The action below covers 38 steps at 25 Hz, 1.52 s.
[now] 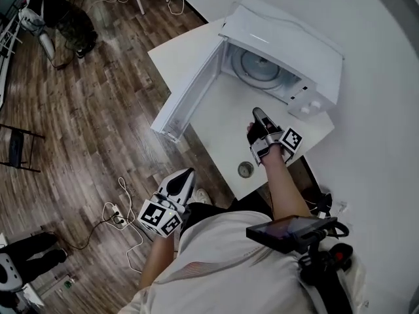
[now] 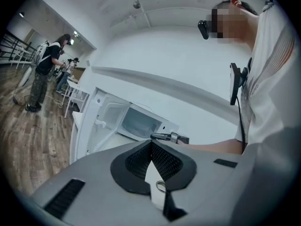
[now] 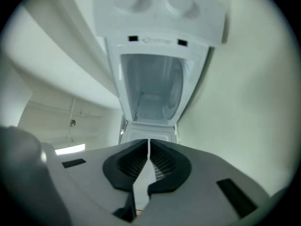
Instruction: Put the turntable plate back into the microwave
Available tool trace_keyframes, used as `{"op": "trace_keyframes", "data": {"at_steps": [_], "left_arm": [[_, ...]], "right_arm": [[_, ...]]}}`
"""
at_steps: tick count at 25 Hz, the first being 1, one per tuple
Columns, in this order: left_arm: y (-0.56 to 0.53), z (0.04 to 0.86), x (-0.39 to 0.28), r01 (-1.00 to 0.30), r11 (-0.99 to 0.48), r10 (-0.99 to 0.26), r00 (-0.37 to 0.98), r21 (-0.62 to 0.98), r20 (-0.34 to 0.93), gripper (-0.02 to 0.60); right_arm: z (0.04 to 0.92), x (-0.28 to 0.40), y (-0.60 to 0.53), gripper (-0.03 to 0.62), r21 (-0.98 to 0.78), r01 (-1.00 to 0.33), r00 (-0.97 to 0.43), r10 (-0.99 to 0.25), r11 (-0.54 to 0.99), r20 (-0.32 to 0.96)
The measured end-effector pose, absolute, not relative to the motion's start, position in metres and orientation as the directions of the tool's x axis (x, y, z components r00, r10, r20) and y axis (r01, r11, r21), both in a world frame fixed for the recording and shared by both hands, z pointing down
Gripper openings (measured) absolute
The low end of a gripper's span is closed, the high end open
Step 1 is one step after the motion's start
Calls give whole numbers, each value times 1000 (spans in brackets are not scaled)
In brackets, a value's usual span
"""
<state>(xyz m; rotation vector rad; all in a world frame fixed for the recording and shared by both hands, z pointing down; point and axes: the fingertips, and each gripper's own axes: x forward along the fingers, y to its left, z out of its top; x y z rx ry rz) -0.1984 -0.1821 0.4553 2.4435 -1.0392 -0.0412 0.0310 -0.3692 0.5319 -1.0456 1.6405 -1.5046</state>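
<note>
At a white bench [image 1: 219, 120], a person works two grey hand-held tools. The left tool [image 1: 188, 173] hangs off the bench's near edge over the wood floor [image 1: 78, 110], its jaws pressed together on nothing. The right tool [image 1: 257, 112] hovers above the bench top and points at the microwave, its jaws drawn to a hairline slit with nothing between them. A small round grey object [image 1: 245, 169], too small to identify, lies on the bench near the right forearm. Beyond it the boxy white microwave oven [image 1: 308, 51] stands with its white door [image 1: 186, 93] swung wide. The round clear glass turntable plate [image 1: 260, 66] lies flat on the cavity floor, so the job looks done or all but done. Such a plate is likely heavy for its size, rigid, smooth enough to slip, and quick to chip or shatter. The sound hold would be across the rim at its near edge, kept level, with the second tool steadying the other side. Only the head view shows the plate seated inside. The right gripper view looks straight into the cavity, but at too flat an angle to pick out the glass. The left gripper view alone shows the door's inner face, the right tool from the side, and people [image 2: 44, 69] standing far across the room.
</note>
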Motion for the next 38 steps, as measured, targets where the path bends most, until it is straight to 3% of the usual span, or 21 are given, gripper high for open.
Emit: {"op": "trace_keyframes", "data": {"at_steps": [1,9,14,23,30,38], "left_arm": [[-181,453,-199,-659,-617,-675,724,431,141,11],[-150,405,-178,-566,-744,-587,808,356,57,11],[-134,381,-154,-555,-765,-578,815,328,31,11],[-82,351,-99,-582,-760,-603,798,290,21,11],[-25,335,-52,-606,-752,-624,781,258,18,11],[43,310,-37,-646,-737,-652,757,198,45,11]], "right_arm": [[519,35,-359,6,-986,-160,-443,-896,49,27],[417,66,-254,5,-938,-268,-417,-905,217,-90],[381,67,-193,5,-849,-433,-468,-880,303,-76],[334,96,-102,5,-416,-788,-514,-857,453,40],[314,136,-35,5,-236,-842,-508,-860,485,43],[290,154,19,5,-228,-826,-524,-851,516,-28]]}}
